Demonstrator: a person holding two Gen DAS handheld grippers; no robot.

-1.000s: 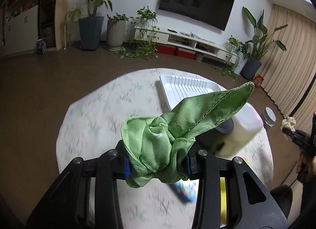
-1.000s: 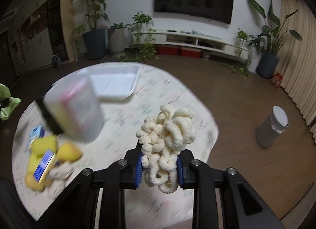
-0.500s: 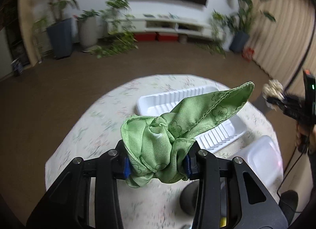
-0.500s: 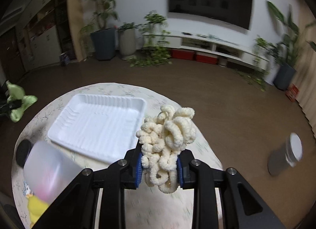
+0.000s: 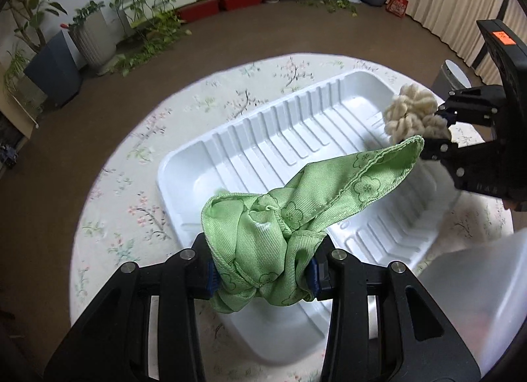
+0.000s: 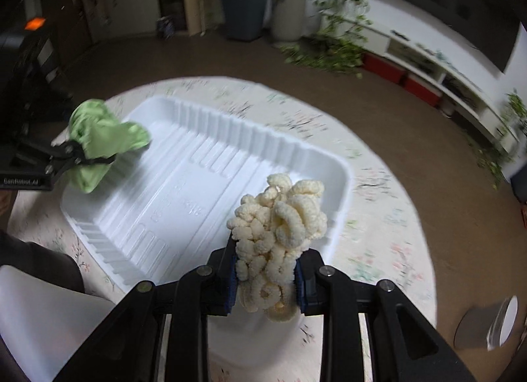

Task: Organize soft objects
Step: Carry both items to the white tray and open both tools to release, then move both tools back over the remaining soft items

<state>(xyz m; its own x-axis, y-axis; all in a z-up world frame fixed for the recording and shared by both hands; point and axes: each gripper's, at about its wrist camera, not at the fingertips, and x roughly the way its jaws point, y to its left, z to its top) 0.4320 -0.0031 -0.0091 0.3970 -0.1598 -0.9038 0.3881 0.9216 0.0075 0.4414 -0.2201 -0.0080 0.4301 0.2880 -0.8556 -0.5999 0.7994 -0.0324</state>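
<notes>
Fingers (image 5: 210, 275) of the left gripper (image 5: 262, 275) are pinching a green scarf (image 5: 283, 217); the right gripper (image 6: 265, 283) is clamping a cream scrunchie (image 6: 280, 227), both hanging above the tray (image 5: 184, 167), seemingly for dropping in.

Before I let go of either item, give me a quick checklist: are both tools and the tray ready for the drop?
1. Left tool grips the green scrunchie: ok, though its jaws are just beginning to open.
2. Right tool grips the cream scrunchie: ok, pads pressed on it.
3. White tray bare inside: ok where visible; the scrunchies and tools cover part of the floor.
4. Green scrunchie over the tray: ok, above its near-left part.
5. Cream scrunchie over the tray: cannot tell, it hangs near the rim.
6. Tools clear of each other: ok in the right wrist view, at opposite ends of the tray.
</notes>
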